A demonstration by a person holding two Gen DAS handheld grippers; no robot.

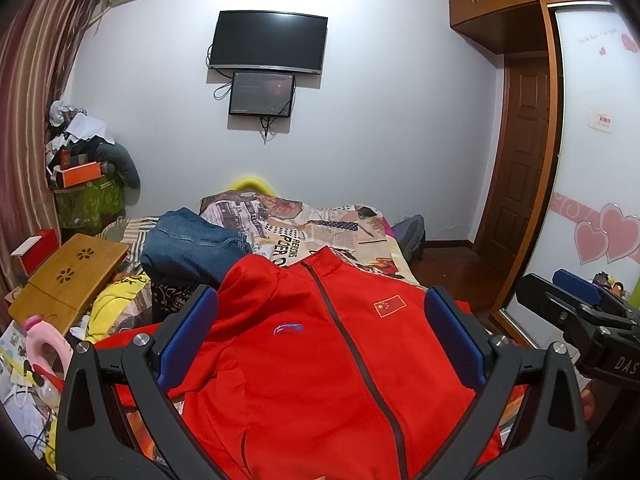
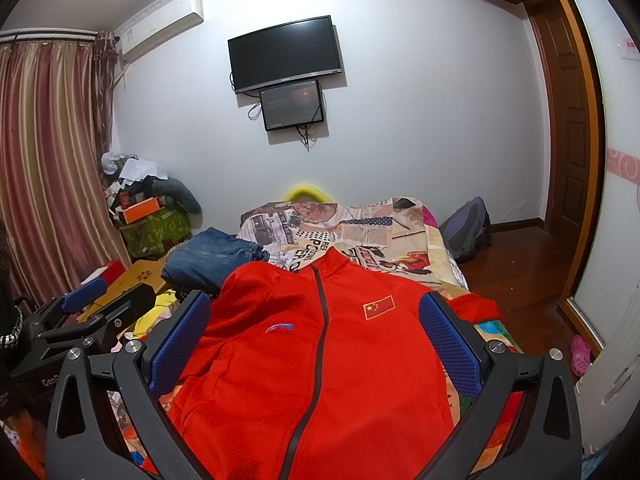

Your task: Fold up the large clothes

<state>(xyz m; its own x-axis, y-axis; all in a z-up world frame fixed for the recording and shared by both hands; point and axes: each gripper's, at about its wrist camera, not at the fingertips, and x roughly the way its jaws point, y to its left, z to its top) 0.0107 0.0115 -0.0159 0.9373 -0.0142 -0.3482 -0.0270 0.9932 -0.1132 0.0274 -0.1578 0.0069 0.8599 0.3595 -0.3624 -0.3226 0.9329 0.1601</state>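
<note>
We're at the start, w/ nothing folded yet. The jacket point(image 1: 320, 360) lies flat on the bed point(image 1: 360, 232), front up, zipped, collar away from us, sleeves out to both sides. Left gripper point(image 1: 320, 340) hangs above its chest, jaws spread wide, holding nothing. Right gripper point(image 2: 316, 344) is the same, spread and empty, just beside the left. Jeans point(image 1: 192, 248) sit near the collar, left side. All folds are left: sleeves in, then body, approx.
</note>
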